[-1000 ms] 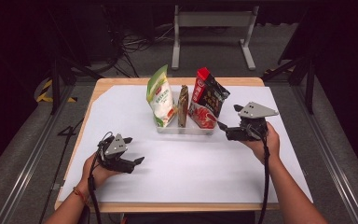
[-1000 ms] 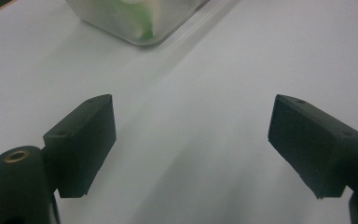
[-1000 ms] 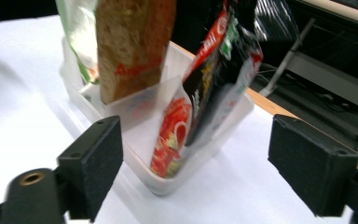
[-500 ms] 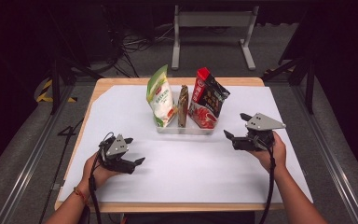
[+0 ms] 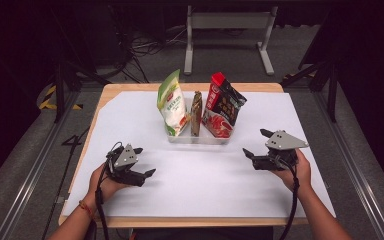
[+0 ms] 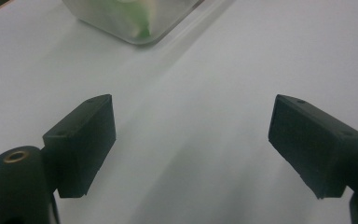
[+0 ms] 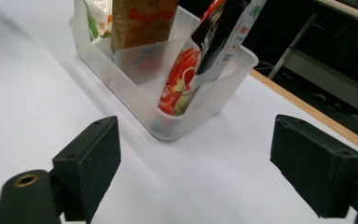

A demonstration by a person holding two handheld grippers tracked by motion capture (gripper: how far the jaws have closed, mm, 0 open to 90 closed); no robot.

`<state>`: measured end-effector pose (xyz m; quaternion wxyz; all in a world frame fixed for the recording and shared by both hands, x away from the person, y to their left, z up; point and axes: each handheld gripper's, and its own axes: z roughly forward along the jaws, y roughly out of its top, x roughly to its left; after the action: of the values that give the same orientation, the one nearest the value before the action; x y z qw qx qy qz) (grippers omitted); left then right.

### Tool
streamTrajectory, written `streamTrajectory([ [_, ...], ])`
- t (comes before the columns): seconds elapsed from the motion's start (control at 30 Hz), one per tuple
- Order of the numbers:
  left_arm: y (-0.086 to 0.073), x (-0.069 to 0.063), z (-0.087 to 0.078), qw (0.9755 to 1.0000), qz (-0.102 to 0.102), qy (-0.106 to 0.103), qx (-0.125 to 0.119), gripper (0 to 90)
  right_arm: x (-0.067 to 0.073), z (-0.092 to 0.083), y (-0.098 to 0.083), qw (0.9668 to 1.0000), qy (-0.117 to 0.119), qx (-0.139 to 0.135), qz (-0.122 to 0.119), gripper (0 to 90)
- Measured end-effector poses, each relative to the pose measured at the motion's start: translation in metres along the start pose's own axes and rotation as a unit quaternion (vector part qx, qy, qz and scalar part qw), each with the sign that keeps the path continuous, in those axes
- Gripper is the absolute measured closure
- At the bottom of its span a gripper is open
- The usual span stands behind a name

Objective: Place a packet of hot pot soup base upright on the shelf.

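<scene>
A clear plastic bin [image 5: 200, 138] stands at the middle of the white-covered table [image 5: 130, 110]. In it stand a green-and-white pouch [image 5: 172, 102], a slim brown packet [image 5: 196, 113] and a red-and-black pouch [image 5: 223, 106]. My left gripper [image 5: 144, 161] rests on the sheet near the front left, open and holding nothing; a corner of the bin [image 6: 135, 21] lies ahead of it. My right gripper [image 5: 256, 142] hovers to the right of the bin, open and empty, and faces the bin [image 7: 168, 102] with the red pouch [image 7: 200, 65] and the brown packet [image 7: 142, 21].
The wooden table edge [image 5: 190, 87] frames the white sheet. Beyond the table lie cables [image 5: 145, 47] on the floor and a grey metal stand [image 5: 230, 35]. Rails [image 5: 35, 165] run along both sides of the table.
My right gripper has drawn back from the bin, toward the front right and lower over the sheet. The left gripper has stayed where it was.
</scene>
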<state>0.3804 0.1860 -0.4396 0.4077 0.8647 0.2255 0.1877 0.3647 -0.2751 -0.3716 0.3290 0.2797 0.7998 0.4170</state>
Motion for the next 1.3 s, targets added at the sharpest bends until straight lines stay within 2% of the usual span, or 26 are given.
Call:
streamTrajectory([
  [0.3, 0.000, 0.000, 0.001, 1.0000, 0.001, 0.000, 0.002, 15.6, 0.001, -0.007, -0.017, 0.9999, 0.012, -0.001, 0.002, 15.8],
  [0.37, 0.000, 0.000, 0.001, 1.0000, 0.001, 0.000, 0.002, 15.5, 0.002, -0.008, -0.019, 0.9999, 0.011, 0.006, -0.007, 14.2],
  [0.53, 0.000, -0.001, 0.001, 1.0000, 0.002, 0.000, 0.002, 15.5, 0.002, -0.011, -0.027, 0.9998, 0.019, 0.004, -0.005, 14.3],
  [0.87, 0.000, -0.002, 0.001, 1.0000, 0.005, 0.000, 0.002, 15.4, 0.004, -0.021, -0.041, 0.9997, 0.018, 0.008, -0.012, 13.5],
  [1.3, 0.000, -0.003, 0.001, 1.0000, 0.009, -0.001, 0.003, 15.4, 0.004, -0.029, -0.062, 0.9997, 0.019, 0.017, 0.004, 13.1],
])
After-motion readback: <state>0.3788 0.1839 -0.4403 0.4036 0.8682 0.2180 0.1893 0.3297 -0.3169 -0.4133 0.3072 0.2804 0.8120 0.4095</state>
